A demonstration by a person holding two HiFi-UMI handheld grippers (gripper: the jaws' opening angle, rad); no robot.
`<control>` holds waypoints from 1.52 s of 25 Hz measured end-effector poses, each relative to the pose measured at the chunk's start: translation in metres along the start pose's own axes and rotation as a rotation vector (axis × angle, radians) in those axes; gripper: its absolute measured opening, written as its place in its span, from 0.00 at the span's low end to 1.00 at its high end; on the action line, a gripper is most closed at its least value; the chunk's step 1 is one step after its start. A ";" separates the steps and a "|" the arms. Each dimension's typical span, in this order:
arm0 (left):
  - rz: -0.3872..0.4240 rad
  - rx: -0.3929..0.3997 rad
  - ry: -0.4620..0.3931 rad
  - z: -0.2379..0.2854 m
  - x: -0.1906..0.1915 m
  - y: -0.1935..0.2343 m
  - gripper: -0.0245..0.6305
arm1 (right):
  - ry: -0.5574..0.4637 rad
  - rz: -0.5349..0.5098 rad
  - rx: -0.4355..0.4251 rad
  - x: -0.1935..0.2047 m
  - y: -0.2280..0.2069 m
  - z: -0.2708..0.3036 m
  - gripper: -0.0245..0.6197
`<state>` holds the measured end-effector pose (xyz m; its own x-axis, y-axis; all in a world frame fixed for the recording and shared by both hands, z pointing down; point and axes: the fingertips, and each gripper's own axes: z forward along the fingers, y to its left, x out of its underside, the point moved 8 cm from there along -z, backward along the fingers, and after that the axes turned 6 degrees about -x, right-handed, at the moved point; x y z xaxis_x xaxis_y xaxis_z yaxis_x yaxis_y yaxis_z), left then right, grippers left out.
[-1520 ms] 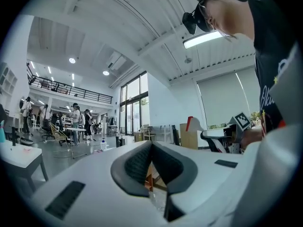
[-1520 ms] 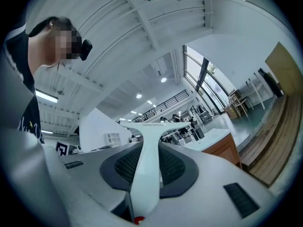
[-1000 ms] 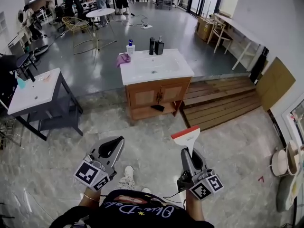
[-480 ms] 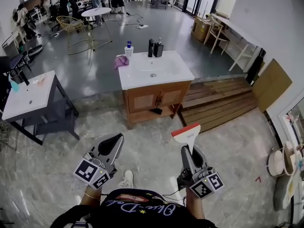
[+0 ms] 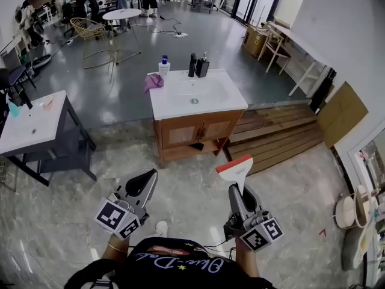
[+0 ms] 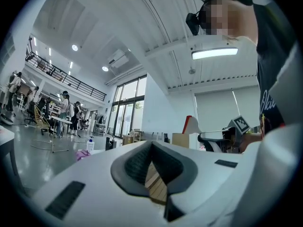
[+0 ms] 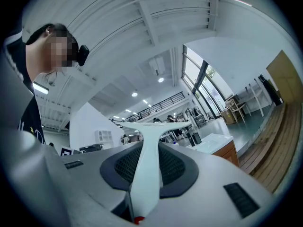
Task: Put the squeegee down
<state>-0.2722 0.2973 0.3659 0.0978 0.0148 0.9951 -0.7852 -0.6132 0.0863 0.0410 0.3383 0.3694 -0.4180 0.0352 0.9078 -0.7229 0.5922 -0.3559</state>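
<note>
- A white sink tabletop [image 5: 180,104] on a wooden cabinet stands ahead, well apart from both tools.
- Left hand-held gripper [image 5: 142,184]: jaws closed together, with nothing between them.
- Right hand-held gripper [image 5: 239,196]: clamped on the squeegee [image 5: 236,171] by its handle, holding it in mid-air with the blade forward.
- The squeegee looks like light, stiff, slick plastic. Its narrow handle is probably the best place to hold it.

White squeegee [image 5: 236,171] (red edge) upright in right claw [image 5: 238,191]

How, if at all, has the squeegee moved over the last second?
Yes. The squeegee, gripped by the right tool, has moved slightly forward, closer to the wooden sink cabinet ahead.
</note>
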 end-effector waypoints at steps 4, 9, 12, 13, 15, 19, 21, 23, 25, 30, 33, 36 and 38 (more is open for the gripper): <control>0.001 0.030 -0.005 0.013 -0.001 0.005 0.05 | -0.003 -0.009 0.017 -0.004 -0.003 0.006 0.21; -0.003 0.059 -0.009 0.028 -0.001 0.014 0.05 | 0.003 -0.016 0.042 -0.007 -0.008 0.015 0.21; -0.010 0.066 -0.004 0.032 0.000 0.022 0.05 | 0.007 -0.020 0.050 -0.007 -0.010 0.025 0.21; -0.012 0.068 -0.002 0.033 0.001 0.025 0.05 | 0.010 -0.022 0.051 -0.007 -0.010 0.028 0.21; -0.012 0.063 0.002 0.033 0.003 0.032 0.05 | 0.014 -0.026 0.054 -0.006 -0.010 0.034 0.21; -0.019 0.046 0.009 0.036 0.007 0.050 0.05 | 0.016 -0.026 0.058 -0.002 -0.012 0.047 0.21; -0.017 0.054 0.009 0.039 0.006 0.056 0.05 | 0.016 -0.024 0.065 -0.001 -0.013 0.053 0.21; -0.010 0.063 0.007 0.042 0.004 0.062 0.05 | 0.017 -0.024 0.073 0.001 -0.013 0.059 0.21; -0.008 0.064 0.006 0.042 0.004 0.069 0.05 | 0.016 -0.020 0.077 0.004 -0.011 0.065 0.21; -0.034 0.071 0.008 0.043 0.013 0.084 0.05 | 0.027 -0.027 0.101 0.009 -0.007 0.073 0.21; -0.047 0.075 0.013 0.049 0.019 0.091 0.05 | 0.030 -0.035 0.120 0.010 -0.008 0.075 0.21; -0.059 0.099 0.026 0.060 0.024 0.090 0.05 | 0.032 -0.038 0.145 0.009 -0.013 0.073 0.21; -0.060 0.116 0.038 0.068 0.027 0.087 0.05 | 0.031 -0.036 0.162 0.009 -0.019 0.070 0.21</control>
<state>-0.2960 0.1909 0.3973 0.1173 0.0828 0.9896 -0.7025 -0.6975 0.1416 0.0129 0.2709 0.3688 -0.3744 0.0426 0.9263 -0.8177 0.4560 -0.3515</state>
